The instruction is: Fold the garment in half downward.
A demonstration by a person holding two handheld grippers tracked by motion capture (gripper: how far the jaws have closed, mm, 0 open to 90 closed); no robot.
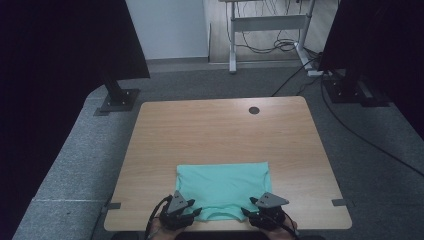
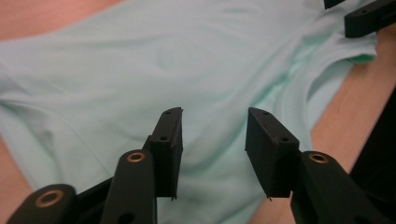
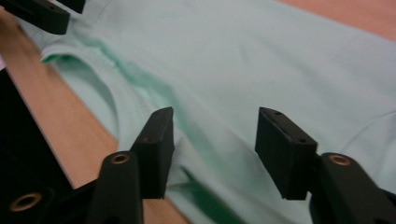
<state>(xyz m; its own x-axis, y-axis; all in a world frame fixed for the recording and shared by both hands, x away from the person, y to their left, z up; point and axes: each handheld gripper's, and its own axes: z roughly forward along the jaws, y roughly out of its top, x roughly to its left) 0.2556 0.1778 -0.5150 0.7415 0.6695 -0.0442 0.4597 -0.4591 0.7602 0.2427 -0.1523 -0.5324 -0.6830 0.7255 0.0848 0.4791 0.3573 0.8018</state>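
Note:
A mint green folded garment (image 1: 222, 187) lies flat on the wooden table (image 1: 215, 130), close to its near edge. My left gripper (image 1: 197, 212) sits at the garment's near left corner and my right gripper (image 1: 247, 212) at its near right corner. In the left gripper view the jaws of the left gripper (image 2: 215, 126) stand apart over the cloth (image 2: 163, 60), pinching nothing. The right gripper (image 3: 215, 126) is likewise open above the fabric (image 3: 261, 56), near a curved seam. Each gripper view also catches the other gripper's black jaw at a top corner.
A round cable hole (image 1: 254, 110) is set in the table's far side. Black panels on metal feet (image 1: 117, 100) stand at both far corners. A desk frame (image 1: 267, 22) with loose cables (image 1: 280, 47) stands behind, on grey carpet.

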